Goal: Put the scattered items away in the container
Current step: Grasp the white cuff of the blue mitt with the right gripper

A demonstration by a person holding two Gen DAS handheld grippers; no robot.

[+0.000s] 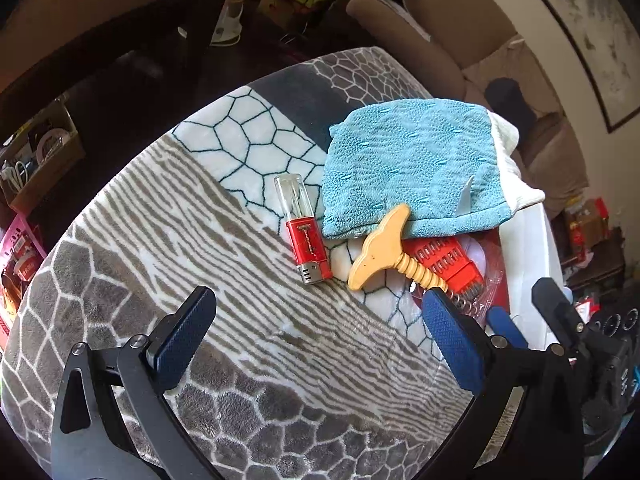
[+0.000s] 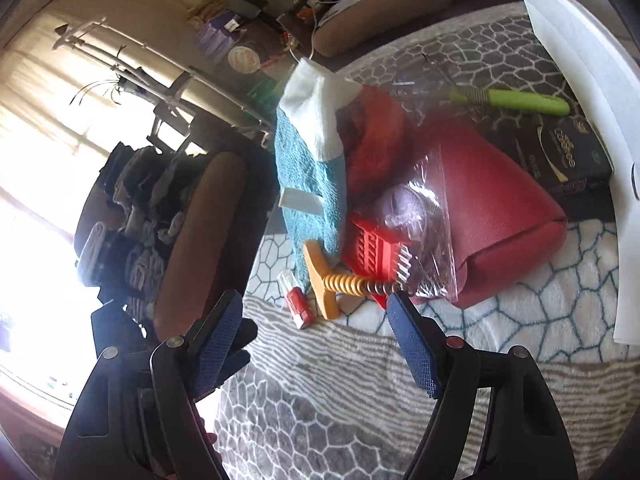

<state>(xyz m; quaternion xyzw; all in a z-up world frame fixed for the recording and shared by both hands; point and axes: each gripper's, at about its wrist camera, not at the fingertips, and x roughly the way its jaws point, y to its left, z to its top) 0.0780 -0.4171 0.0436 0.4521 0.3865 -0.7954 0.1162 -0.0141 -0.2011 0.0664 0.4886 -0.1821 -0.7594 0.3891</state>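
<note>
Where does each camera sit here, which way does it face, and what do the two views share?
Left wrist: on the left gripper, facing forward and down at the patterned blanket, lighter, teal towel; its open fingers show, the right gripper at the right edge.
Right wrist: on the right gripper, facing the red pouch and green pen; open fingers show.
Shared: lighter, towel, yellow-handled corkscrew, red comb, blanket.

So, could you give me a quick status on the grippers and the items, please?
Left gripper and right gripper both open, empty. Lighter and corkscrew loose on the blanket. Blue towel overlaps the corkscrew's handle.
</note>
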